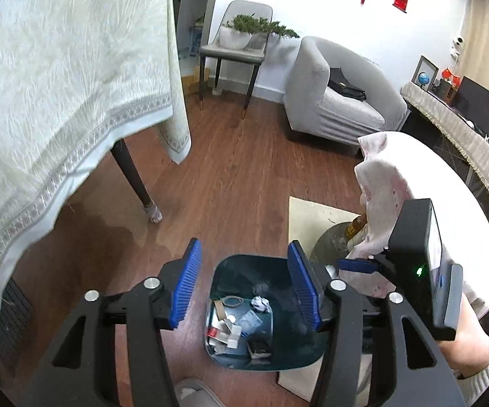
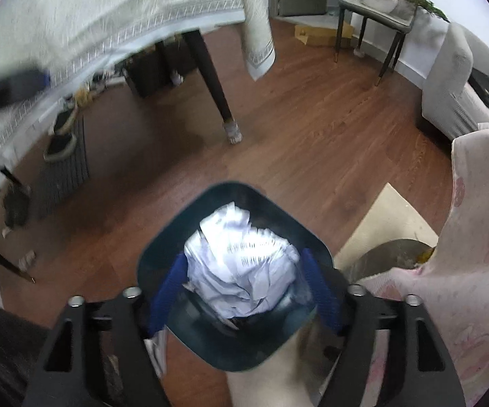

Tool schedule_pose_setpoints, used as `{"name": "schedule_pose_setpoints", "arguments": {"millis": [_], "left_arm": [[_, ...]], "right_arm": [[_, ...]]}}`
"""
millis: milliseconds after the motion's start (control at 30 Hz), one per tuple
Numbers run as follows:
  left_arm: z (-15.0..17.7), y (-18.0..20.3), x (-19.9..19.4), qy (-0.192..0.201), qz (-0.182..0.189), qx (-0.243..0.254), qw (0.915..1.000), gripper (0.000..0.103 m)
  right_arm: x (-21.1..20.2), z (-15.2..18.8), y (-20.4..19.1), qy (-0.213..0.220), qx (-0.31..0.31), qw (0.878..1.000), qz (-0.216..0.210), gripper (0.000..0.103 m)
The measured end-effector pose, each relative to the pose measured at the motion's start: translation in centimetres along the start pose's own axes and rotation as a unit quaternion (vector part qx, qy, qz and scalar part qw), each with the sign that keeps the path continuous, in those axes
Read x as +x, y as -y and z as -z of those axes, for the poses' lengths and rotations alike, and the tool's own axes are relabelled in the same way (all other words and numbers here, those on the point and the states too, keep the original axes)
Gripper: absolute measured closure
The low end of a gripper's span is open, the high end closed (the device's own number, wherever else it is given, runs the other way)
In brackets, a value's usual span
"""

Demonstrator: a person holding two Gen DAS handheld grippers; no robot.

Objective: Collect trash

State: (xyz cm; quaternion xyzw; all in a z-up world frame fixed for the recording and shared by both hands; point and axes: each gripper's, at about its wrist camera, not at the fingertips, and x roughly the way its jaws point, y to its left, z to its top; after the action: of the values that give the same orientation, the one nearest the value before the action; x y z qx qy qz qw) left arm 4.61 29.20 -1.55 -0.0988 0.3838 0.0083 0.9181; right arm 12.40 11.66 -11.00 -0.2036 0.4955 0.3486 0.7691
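- Starting at the right gripper (image 2: 244, 291): its blue fingers (image 2: 170, 288) stand spread on either side of a crumpled white paper wad (image 2: 241, 268). The left pad appears to graze the wad's edge and the right pad shows a sliver of gap; blur prevents a firm reading of contact. Judged as a release, not a pinch.
- Wad sits directly over the mouth of the dark teal trash bin (image 2: 163, 237), inside the rim outline as this view gives it. Whether it rests on the contents or is in mid-drop, cannot tell.
- Wad orientation: roughly ball-shaped, slightly longer from far-left to near-right; no real pointing end. Printed lines show on its upper face.
- Left gripper (image 1: 244, 285): fingers spread wide, nothing between them, held above the same bin (image 1: 220, 268), pointing down and forward.
- Bin contents in the left view: small cartons, paper scraps, a rubber band, a small crumpled ball (image 1: 260, 303). The large wad does not show in this view.
- Bin stands on the wooden floor (image 1: 237, 176), near side, between a cloth-covered table (image 1: 58, 84) at far left and a round table with a pink cloth (image 1: 380, 183) at right.
- Progress, judged: several pieces are binned and this wad is at the drop stage.
- Left to do, judged: small scraps lie on the floor (image 2: 27, 257) at left under the table edge, possibly trash; identity unclear.
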Motion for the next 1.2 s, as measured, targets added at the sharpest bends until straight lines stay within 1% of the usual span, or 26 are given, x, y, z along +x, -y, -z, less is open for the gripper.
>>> {"name": "schedule_pose_setpoints", "arguments": {"millis": [33, 100, 167, 233, 300, 433, 567, 633, 700, 800, 900, 1033, 1133, 1200], "left_arm": [[-0.1, 0.2, -0.2, 0.004, 0.0, 0.003, 1.0, 0.042], [-0.2, 0.4, -0.5, 0.009, -0.001, 0.006, 0.9999, 0.04], [-0.4, 0.7, -0.8, 0.012, -0.008, 0.012, 0.9998, 0.034], [-0.7, 1.2, -1.1, 0.018, -0.014, 0.02, 0.9995, 0.033], [-1.0, 1.6, -1.7, 0.026, -0.013, 0.023, 0.9993, 0.027], [-1.5, 2.3, -2.7, 0.049, -0.024, 0.025, 0.9982, 0.015], [-1.8, 3.4, -3.3, 0.054, -0.028, 0.025, 0.9978, 0.011], [-2.0, 4.2, -3.5, 0.056, -0.029, 0.032, 0.9975, 0.011], [-2.0, 5.1, -3.8, 0.064, -0.038, 0.038, 0.9965, 0.009], [-2.2, 6.3, -4.4, 0.077, -0.044, 0.039, 0.9953, 0.006], [-2.4, 7.6, -5.1, 0.099, -0.039, 0.038, 0.9935, 0.005], [-2.0, 9.2, -5.0, 0.116, -0.053, 0.049, 0.9906, 0.004], [-1.2, 10.2, -4.5, 0.123, -0.067, 0.058, 0.9885, 0.003], [-0.9, 10.4, -4.4, 0.126, -0.068, 0.057, 0.988, 0.003]], "right_arm": [[-0.1, 0.0, 0.2, -0.001, 0.002, 1.0, -0.002, 0.026], [-0.6, 0.1, 0.5, 0.004, 0.006, 1.0, -0.004, 0.026], [-1.1, 0.1, 0.9, 0.01, 0.013, 1.0, -0.006, 0.026], [-1.7, 0.1, 1.3, 0.02, 0.02, 1.0, -0.009, 0.026], [-2.5, 0.1, 1.4, 0.03, 0.024, 0.999, -0.011, 0.026], [-4.6, 0.1, 1.5, 0.058, 0.031, 0.998, -0.014, 0.026], [-7.7, 0.3, 1.5, 0.088, 0.026, 0.996, -0.005, 0.026], [-9.9, 0.2, 1.8, 0.114, 0.03, 0.993, -0.004, 0.025], [-12.0, 0.4, 2.3, 0.142, 0.032, 0.989, 0.011, 0.02], [-14.3, 0.8, 3.3, 0.17, 0.039, 0.984, 0.036, 0.015], [-16.3, 1.9, 5.2, 0.191, 0.059, 0.978, 0.052, 0.013], [-17.8, 3.7, 7.1, 0.203, 0.091, 0.972, 0.077, 0.009], [-18.8, 5.4, 8.2, 0.214, 0.107, 0.967, 0.093, 0.004], [-19.3, 6.6, 9.1, 0.217, 0.114, 0.963, 0.111, 0.004]]}}
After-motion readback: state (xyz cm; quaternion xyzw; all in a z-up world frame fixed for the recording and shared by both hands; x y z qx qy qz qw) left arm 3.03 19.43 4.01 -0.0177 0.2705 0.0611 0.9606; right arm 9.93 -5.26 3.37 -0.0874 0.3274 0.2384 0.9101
